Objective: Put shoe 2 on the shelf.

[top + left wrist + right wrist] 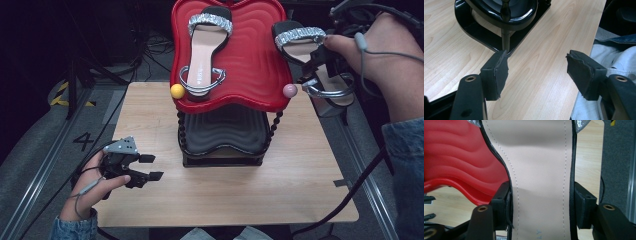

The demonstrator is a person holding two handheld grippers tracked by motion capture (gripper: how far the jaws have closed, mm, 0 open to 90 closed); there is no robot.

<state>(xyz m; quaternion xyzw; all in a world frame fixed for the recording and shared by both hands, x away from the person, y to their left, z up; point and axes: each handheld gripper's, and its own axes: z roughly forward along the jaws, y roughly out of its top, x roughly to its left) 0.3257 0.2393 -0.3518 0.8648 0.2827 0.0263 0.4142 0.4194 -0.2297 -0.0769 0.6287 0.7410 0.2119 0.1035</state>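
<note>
While it hangs: right tool (320,60) clamps second sandal (310,55) across its insole
target: red tray (250,65), just left of that tool, free half beside first sandal (205,50)
sandal axis: toe points away, parallel to its twin
left tool (150,167): open, empty, low over tabletop (225,195)

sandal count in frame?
2. One sandal lies on the red tray. The other sandal is held by its sole in the right gripper, just off the tray's right edge.
</note>
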